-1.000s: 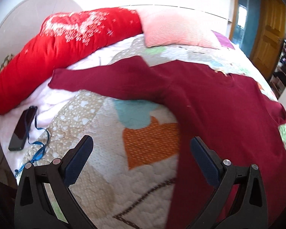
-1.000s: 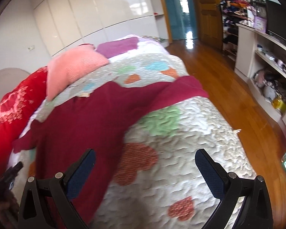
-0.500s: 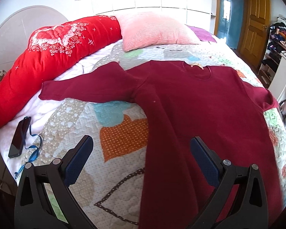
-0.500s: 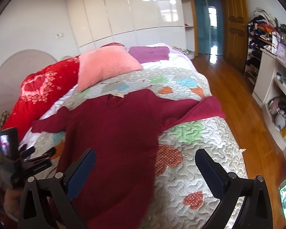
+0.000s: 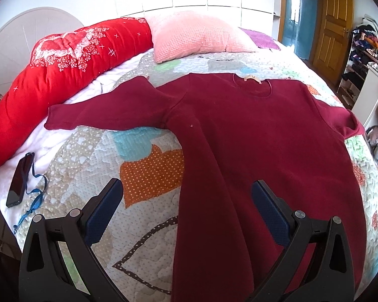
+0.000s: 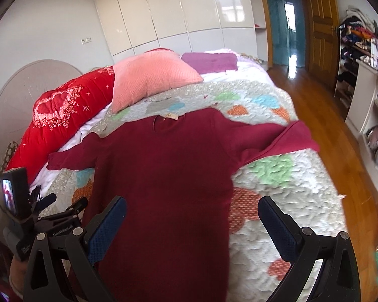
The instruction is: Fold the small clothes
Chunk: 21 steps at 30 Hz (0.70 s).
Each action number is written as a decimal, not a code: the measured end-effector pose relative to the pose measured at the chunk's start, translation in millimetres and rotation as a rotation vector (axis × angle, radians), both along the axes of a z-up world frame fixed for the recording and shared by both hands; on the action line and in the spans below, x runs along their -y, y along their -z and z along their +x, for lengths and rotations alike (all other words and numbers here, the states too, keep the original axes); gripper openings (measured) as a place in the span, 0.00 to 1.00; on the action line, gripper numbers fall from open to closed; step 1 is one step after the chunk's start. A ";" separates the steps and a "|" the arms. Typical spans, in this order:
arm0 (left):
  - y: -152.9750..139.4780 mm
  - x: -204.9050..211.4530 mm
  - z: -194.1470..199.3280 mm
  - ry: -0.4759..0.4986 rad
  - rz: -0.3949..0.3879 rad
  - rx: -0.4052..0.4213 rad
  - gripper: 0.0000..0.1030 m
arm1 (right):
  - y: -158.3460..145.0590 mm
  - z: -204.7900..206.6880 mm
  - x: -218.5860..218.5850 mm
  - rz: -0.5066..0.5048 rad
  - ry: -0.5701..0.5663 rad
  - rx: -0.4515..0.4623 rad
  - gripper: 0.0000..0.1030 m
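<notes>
A dark red long-sleeved shirt (image 5: 252, 136) lies flat and spread out on the patchwork quilt, collar at the far end and sleeves out to both sides. It also shows in the right wrist view (image 6: 168, 171). My left gripper (image 5: 186, 201) is open and empty, held above the shirt's near left side. My right gripper (image 6: 192, 216) is open and empty, held above the shirt's lower body. The left gripper and its camera (image 6: 15, 196) show at the left edge of the right wrist view.
A long red bolster (image 5: 63, 60), a pink pillow (image 5: 194, 35) and a purple cushion (image 6: 209, 61) lie at the head of the bed. A phone with a blue strap (image 5: 19, 176) lies at the left edge. Wooden floor (image 6: 322, 110) and shelves (image 6: 365, 80) are on the right.
Both grippers have pulled back and risen, so the whole shirt has come into view. The shirt has not moved. Both grippers stay open.
</notes>
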<state>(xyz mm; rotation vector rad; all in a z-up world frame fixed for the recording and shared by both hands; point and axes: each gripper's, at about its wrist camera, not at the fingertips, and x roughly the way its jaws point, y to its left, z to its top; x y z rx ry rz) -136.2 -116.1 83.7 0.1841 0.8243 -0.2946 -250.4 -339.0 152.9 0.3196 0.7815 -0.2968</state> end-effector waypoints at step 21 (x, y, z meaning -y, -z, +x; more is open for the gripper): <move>17.0 1.3 30.3 -0.019 -0.001 -0.045 0.99 | 45.4 83.1 -35.6 -0.026 -0.095 -0.063 0.96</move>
